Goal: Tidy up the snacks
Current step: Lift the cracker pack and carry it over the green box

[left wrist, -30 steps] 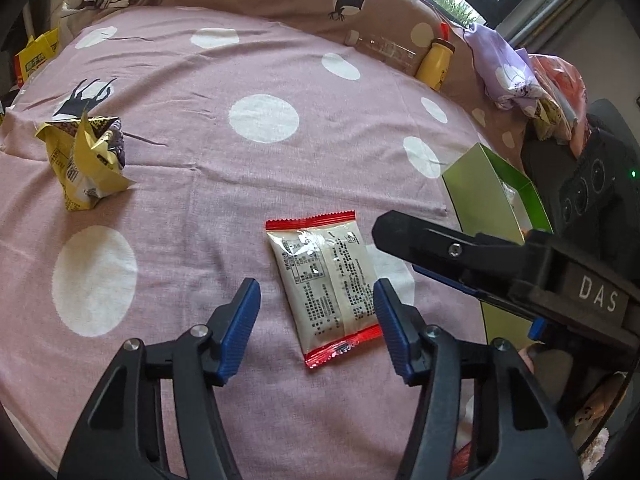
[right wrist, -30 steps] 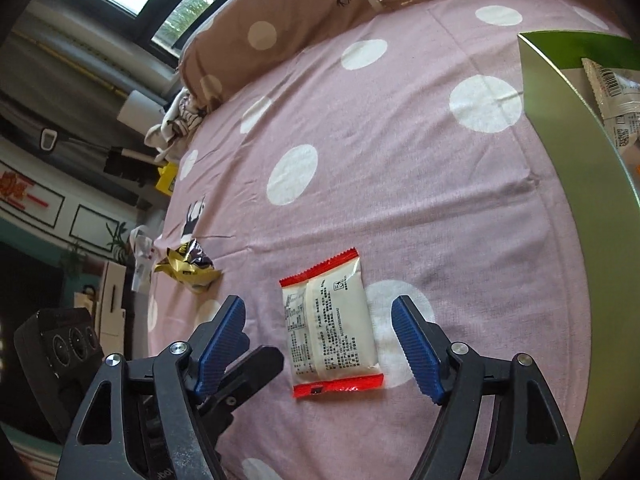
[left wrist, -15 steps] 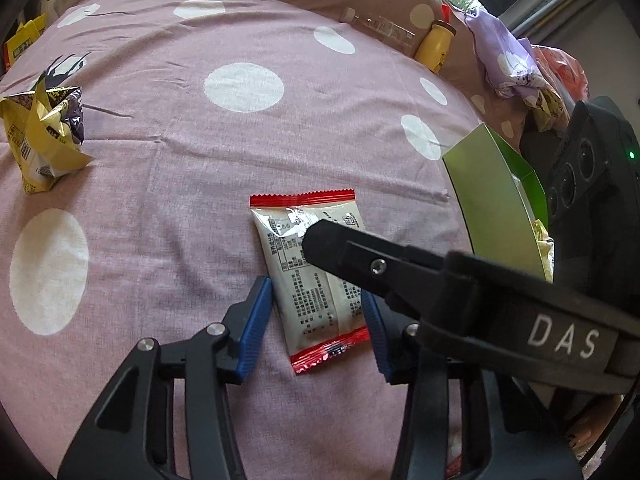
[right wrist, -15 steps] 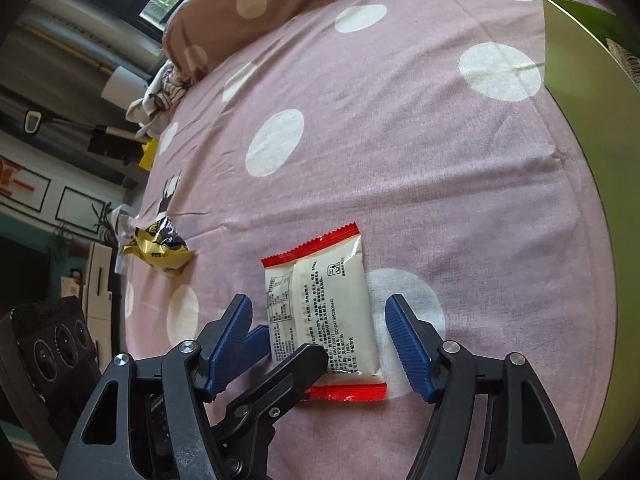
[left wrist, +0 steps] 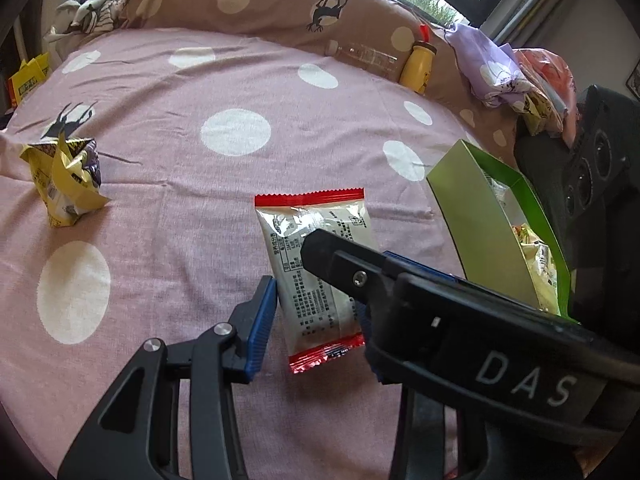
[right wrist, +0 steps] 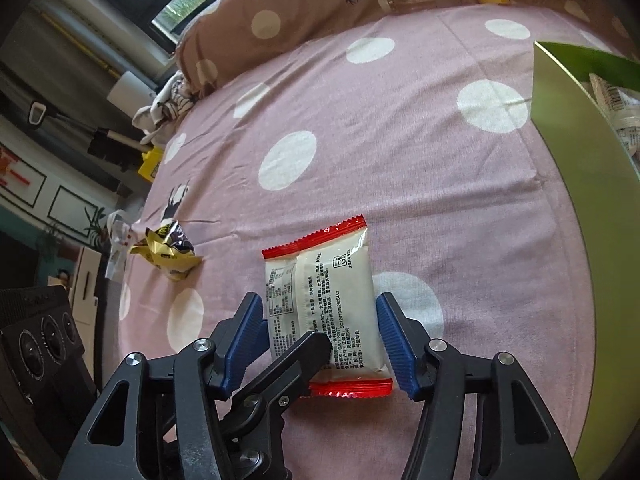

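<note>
Snack packet [left wrist: 312, 300] lies flat on the bed [left wrist: 200, 220], printed back upward, its near end between the jaws of both tools. The left tool [left wrist: 316, 304] has just been closing and now pinches the packet's near half across its width. One blue ribbed pad [left wrist: 262, 320] is hard against the left long edge; the other is mostly hidden behind one of the right tool's fingers [left wrist: 340, 264], which crosses over the packet. White letters on that tool's body read "DAS".

The right tool [right wrist: 320, 312] has also just been closing, with the packet between its jaws. Its pads [right wrist: 394, 344] sit at the packet's two long edges, but I cannot tell whether they press. One of the left tool's fingers [right wrist: 304, 356] lies across the packet's near corner.

The packet is a cream foil pillow pack with a red crimped, saw-toothed strip at each end and a seam down its back. It carries a small boxed table and columns of fine black print in Chinese characters, with a long code of letters and digits too small to read surely.

An open green box [left wrist: 472, 216] stands just right of the packet, with other packets inside. A crumpled yellow wrapper [left wrist: 64, 176] lies well to the packet's left. Beyond the packet, a yellow bottle [left wrist: 416, 64] and a clear bottle [left wrist: 364, 54] rest against a brown spotted pillow [left wrist: 260, 12].
</note>
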`<act>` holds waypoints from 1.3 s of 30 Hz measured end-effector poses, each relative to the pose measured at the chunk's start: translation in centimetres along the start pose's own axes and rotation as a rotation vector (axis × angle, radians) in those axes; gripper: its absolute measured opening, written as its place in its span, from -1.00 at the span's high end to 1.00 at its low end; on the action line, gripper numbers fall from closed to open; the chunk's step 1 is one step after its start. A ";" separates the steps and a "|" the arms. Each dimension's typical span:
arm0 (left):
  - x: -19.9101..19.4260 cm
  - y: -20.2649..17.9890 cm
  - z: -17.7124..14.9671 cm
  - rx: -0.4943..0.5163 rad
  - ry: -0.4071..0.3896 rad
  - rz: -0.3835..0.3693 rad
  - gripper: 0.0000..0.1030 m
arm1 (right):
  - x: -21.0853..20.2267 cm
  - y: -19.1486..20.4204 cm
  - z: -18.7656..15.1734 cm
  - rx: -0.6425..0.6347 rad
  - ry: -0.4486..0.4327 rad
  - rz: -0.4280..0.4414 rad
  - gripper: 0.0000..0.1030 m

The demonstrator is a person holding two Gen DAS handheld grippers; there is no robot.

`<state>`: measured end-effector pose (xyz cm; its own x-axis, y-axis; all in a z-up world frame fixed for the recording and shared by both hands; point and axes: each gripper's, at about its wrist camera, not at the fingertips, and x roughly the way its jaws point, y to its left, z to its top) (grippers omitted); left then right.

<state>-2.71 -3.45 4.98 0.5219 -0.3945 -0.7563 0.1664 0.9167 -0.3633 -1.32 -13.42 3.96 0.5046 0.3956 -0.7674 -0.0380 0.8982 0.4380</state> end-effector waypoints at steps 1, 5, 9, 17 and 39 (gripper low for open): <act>-0.4 -0.2 0.0 0.008 -0.020 0.008 0.24 | -0.4 0.4 0.0 -0.012 -0.019 0.001 -0.21; -2.0 -0.7 0.1 0.043 -0.087 0.009 0.24 | -2.1 1.4 -0.1 -0.047 -0.093 0.011 -0.21; -2.9 -1.0 0.2 0.051 -0.129 -0.010 0.24 | -3.7 2.4 -0.3 -0.082 -0.169 0.010 -0.21; -5.9 -2.1 0.1 0.083 -0.237 -0.002 0.24 | -6.4 3.9 -0.8 -0.123 -0.268 0.042 -0.21; -10.6 -6.2 -0.3 0.195 -0.410 0.015 0.24 | -12.3 5.3 -1.9 -0.205 -0.433 0.076 -0.21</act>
<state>-9.55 -5.03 15.05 0.8070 -0.3593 -0.4687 0.2905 0.9325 -0.2147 -9.34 -13.17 14.89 0.8046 0.3848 -0.4523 -0.2361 0.9062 0.3509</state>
